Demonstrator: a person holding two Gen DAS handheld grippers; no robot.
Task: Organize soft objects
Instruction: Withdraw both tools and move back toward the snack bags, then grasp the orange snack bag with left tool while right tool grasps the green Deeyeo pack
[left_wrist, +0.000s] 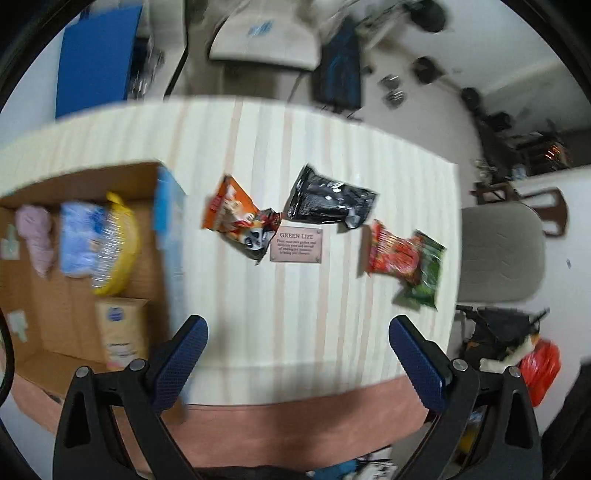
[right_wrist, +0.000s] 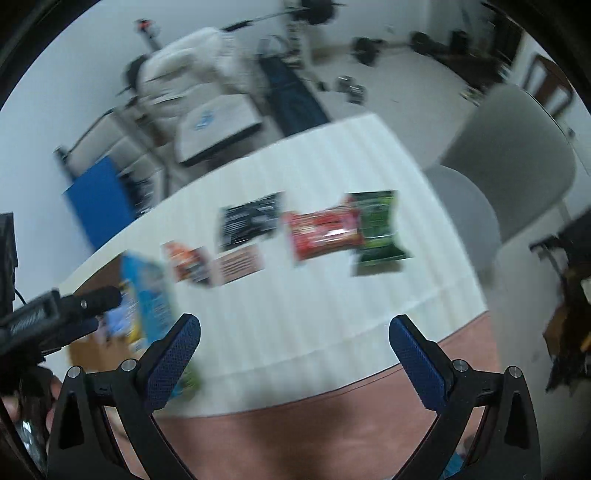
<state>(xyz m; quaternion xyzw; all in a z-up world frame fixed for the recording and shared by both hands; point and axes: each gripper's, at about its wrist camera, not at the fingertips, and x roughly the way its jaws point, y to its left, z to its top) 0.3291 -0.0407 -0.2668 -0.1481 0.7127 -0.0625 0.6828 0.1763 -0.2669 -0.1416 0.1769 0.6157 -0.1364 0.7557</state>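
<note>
Soft snack bags lie on the striped tablecloth (left_wrist: 295, 314): an orange bag (left_wrist: 238, 218), a black bag (left_wrist: 328, 201), a red bag (left_wrist: 393, 253) and a green bag (left_wrist: 424, 275). A cardboard box (left_wrist: 48, 325) at the left holds a pink cloth (left_wrist: 35, 236), a blue pack (left_wrist: 79, 240), a yellow bag (left_wrist: 118, 247) and a cream pack (left_wrist: 122, 332). My left gripper (left_wrist: 297, 339) is open and empty above the table's near edge. My right gripper (right_wrist: 295, 341) is open and empty too. The right wrist view is blurred and shows the black bag (right_wrist: 251, 219), red bag (right_wrist: 321, 232) and green bag (right_wrist: 378, 230).
A small "GREEN LIFE" sign (left_wrist: 296, 245) lies mid-table. A blue box flap (left_wrist: 170, 221) stands at the box's right wall. A grey chair (left_wrist: 502, 251) stands right of the table. The left gripper's body (right_wrist: 48, 314) shows at the left of the right wrist view.
</note>
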